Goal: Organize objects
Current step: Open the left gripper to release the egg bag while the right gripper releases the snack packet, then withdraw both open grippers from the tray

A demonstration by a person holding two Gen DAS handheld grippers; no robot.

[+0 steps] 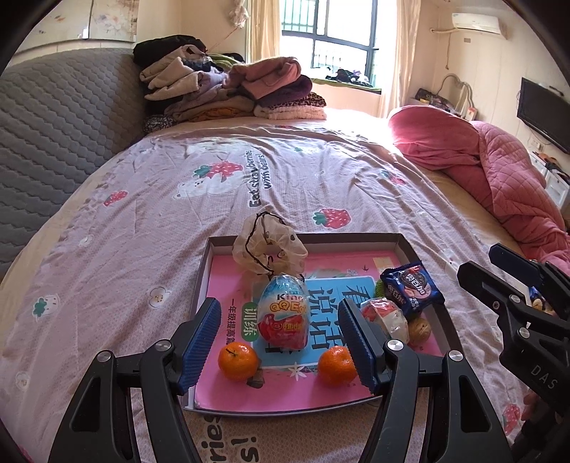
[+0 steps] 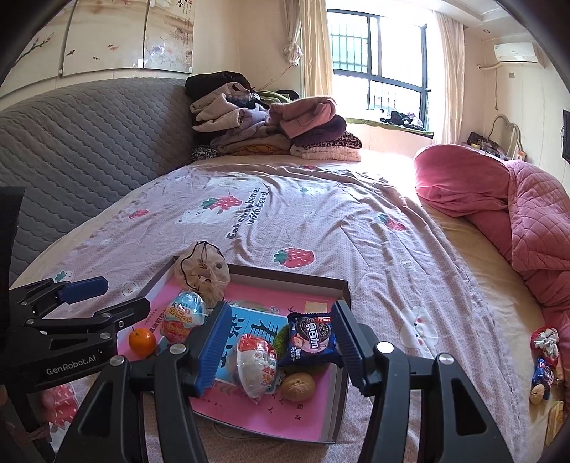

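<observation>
Two grippers, L [image 1: 281,342] & R [image 2: 281,350], hang over the tray [image 1: 404,249] on the bed sheet [image 1: 149,228], both spread wide, holding nothing. Inside: two oranges [image 1: 237,360], egg toy [image 1: 283,310], wrapped egg [image 2: 257,367], walnut [image 2: 298,386], cookie pack [image 2: 312,336], net bag [image 1: 269,251]. Farther: pink quilt [image 1: 498,171], clothes pile [image 1: 228,92], window [image 1: 327,32].

Matt cardboard tray [image 1: 402,245] with glossy pink printed liner; crinkly shiny plastic on egg wrapper [image 1: 283,311] and cookie packet [image 1: 413,288]; dimpled orange peel [image 1: 238,360]; rough walnut shell [image 2: 298,386]; ribbed blue rubbery finger pads [image 1: 199,342]; soft cloth bedsheet [image 1: 142,231].
</observation>
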